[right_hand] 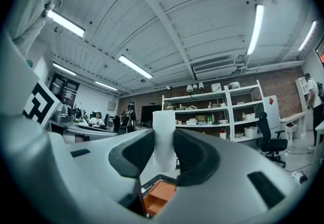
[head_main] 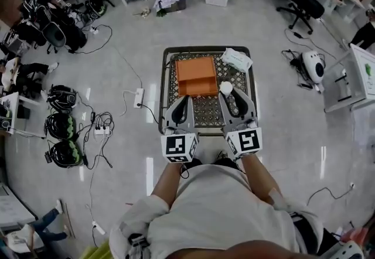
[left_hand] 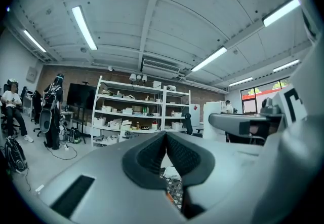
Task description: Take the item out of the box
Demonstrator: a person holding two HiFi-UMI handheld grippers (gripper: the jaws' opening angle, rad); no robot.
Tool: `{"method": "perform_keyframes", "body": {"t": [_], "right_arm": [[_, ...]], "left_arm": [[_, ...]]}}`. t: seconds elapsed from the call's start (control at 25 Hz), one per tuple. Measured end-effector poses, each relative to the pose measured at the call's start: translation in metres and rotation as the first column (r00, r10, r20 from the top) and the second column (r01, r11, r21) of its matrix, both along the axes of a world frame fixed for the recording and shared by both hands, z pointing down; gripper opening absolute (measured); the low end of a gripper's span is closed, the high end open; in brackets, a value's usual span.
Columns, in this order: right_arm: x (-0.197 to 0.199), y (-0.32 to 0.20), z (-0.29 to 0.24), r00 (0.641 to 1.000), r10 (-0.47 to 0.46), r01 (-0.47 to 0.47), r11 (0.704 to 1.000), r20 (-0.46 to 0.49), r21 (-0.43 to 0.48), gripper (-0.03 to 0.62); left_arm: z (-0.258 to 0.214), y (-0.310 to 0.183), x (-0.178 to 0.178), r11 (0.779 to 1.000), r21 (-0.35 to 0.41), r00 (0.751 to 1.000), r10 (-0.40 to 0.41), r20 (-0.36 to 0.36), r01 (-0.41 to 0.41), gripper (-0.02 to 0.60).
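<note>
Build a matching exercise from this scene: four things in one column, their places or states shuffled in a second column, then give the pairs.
1. orange box
2. white tube
3. left gripper
4. white packet

A. shut, nothing in it
B. far right corner of the table
C. between the right gripper's jaws
D. on the table, left of the packet

Pairs: 1-D, 2-C, 3-A, 4-B
</note>
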State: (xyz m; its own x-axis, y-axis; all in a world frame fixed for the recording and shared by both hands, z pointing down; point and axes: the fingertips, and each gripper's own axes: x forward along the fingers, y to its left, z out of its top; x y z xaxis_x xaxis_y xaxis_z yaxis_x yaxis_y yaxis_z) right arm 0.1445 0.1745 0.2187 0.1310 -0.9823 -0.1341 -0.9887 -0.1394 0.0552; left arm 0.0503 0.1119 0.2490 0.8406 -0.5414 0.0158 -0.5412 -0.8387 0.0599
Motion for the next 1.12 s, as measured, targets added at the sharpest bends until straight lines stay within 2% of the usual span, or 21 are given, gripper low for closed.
{"method": "perform_keyframes", "body": {"t": [0.24, 1.12], "right_arm": [[-0.007, -0.006, -0.009, 1.000, 0.005, -0.005, 1.000, -0.006, 0.016, 0.120], [-0.005, 0.001, -0.007, 1.000, 0.026, -0.026, 0.999, -0.013, -0.019, 0.118]], "left_arm": [[-0.009, -0.005, -0.005, 1.000, 0.022, 1.000, 0.016, -0.019, -0.016, 0.009], [-0.010, 0.002, 0.003, 0.999, 0.008, 0.999, 0.047, -0.025, -0.047, 0.009]]}}
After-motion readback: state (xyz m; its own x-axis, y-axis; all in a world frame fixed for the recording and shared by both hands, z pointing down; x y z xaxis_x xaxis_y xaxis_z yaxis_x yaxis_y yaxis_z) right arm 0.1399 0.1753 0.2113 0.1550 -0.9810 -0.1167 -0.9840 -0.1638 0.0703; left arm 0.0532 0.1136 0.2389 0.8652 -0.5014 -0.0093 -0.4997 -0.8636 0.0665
